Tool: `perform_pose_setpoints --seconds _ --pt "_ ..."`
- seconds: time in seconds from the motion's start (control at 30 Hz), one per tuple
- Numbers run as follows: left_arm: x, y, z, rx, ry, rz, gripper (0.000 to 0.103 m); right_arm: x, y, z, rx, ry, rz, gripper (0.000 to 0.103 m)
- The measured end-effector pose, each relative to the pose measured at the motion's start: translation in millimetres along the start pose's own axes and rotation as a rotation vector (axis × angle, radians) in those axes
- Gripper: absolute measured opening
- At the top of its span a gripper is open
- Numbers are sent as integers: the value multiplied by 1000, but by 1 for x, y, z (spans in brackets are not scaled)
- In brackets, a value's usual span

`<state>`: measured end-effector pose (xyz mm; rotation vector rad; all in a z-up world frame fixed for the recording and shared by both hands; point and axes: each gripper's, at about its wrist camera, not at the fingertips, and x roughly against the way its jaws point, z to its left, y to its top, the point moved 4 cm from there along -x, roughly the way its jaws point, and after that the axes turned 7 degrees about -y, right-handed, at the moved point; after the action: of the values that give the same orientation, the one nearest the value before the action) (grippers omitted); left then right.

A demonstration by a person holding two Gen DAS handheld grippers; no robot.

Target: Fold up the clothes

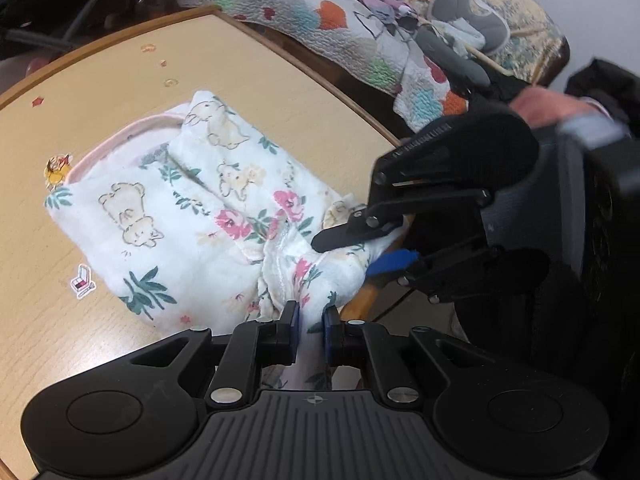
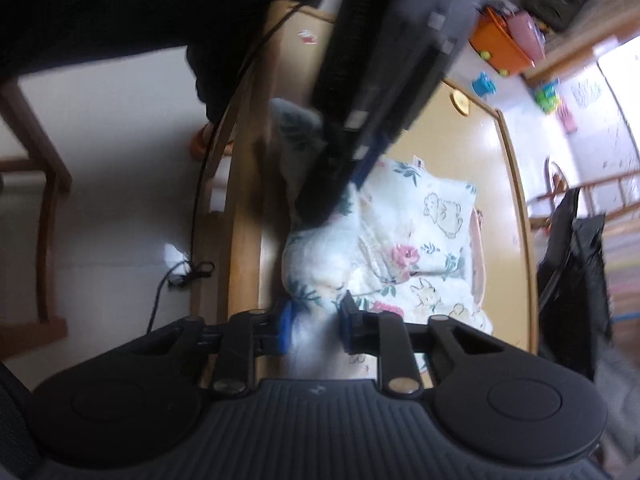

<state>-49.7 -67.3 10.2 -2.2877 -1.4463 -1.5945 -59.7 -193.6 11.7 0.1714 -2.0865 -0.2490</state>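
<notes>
A pale wooden worktop [image 1: 248, 80] with little stickers on it fills the middle of the room, with a bright heart-print quilt [image 1: 340, 28] heaped behind it. On the worktop lies a soft white fleece garment printed with bunnies, bears and pink flowers [image 1: 168, 208]. Most of it lies flat in a thick bundle with a pink-edged neck at the far end, and its long way runs from that neck toward the near edge, where both tools are. The left gripper [image 1: 311, 320] is at the near end, its jaws almost closed on a bunched bit of the white cloth. The right gripper [image 2: 316, 320] holds the same near end just beside it, its jaws a little wider and pinching fleece that looks blurry. Both tools sit close together at the worktop's edge, and the rest of the garment stretches away from them. So the free end would fold away from the jaws, toward the neck.
</notes>
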Motion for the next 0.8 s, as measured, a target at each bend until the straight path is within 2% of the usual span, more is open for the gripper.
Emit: perform_pose_setpoints --seconds 0.07,0.1,0.13,0.2,0.27,0.57,0.8 --pt "3 -1 -6 -42 26 -9 20 -1 -2 -8 -69 37 7 17" --pt "6 -2 -9 -67 37 -16 24 -1 -3 -13 -104 57 9 17" --pt "10 -3 -14 -96 50 -29 29 -1 -4 -17 -140 77 10 16" --pt "18 -6 -23 -159 83 -65 48 -1 -7 -26 -209 118 12 16" --pt "27 -9 -32 -221 117 -96 55 -2 -9 -35 -264 160 13 16" --pt "36 -31 -53 -404 230 -56 57 -12 -9 -61 -396 344 27 16" --pt "38 -40 -53 -436 245 -30 57 -24 -12 -77 -470 468 51 16"
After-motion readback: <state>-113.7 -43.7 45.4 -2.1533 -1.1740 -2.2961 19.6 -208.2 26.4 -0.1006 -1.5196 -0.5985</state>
